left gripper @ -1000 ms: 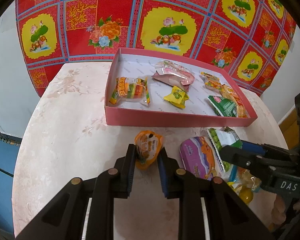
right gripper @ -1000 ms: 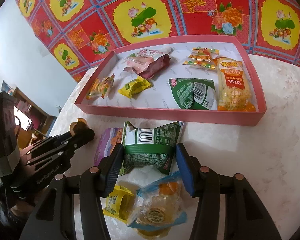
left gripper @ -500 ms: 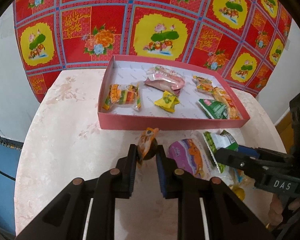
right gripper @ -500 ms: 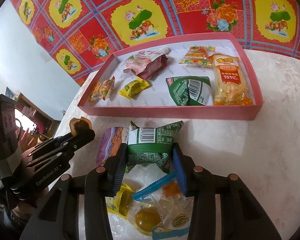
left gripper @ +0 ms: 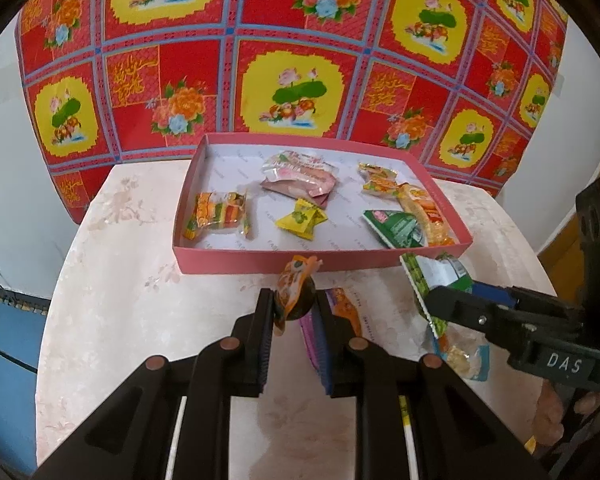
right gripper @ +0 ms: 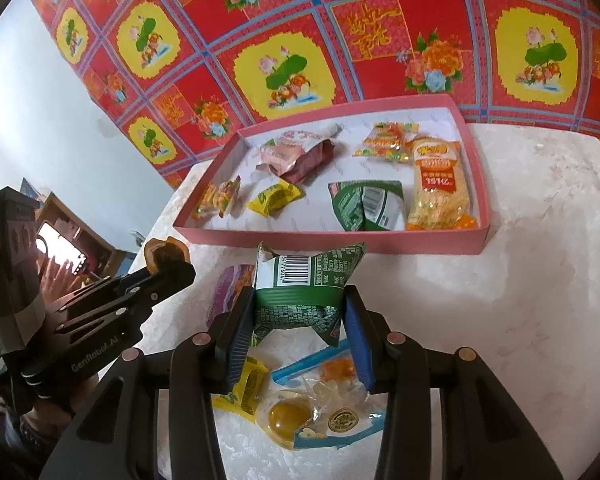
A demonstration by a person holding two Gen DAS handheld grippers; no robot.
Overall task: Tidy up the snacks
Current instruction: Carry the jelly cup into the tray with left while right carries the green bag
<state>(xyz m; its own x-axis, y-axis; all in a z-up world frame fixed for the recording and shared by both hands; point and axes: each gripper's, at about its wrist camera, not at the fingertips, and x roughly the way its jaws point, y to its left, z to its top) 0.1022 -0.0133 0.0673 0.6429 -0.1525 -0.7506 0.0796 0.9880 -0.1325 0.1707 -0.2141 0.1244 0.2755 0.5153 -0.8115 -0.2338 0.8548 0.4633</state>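
Clamping the small orange-wrapped jelly cup (left gripper: 294, 292), your left gripper (left gripper: 293, 312) pinches mostly crinkly film; it could slip before clearing the pink cardboard tray's (left gripper: 320, 266) front wall. Your right gripper (right gripper: 298, 318) squeezes the green foil packet (right gripper: 300, 296) just short of that wall.

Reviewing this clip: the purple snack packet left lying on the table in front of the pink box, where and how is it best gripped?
The purple packet lies flat on the table, half hidden by the green packet in the right gripper. Probably best to come from above and pinch across its narrow width, fingers on the long edges; it looks too flat to take from the side.
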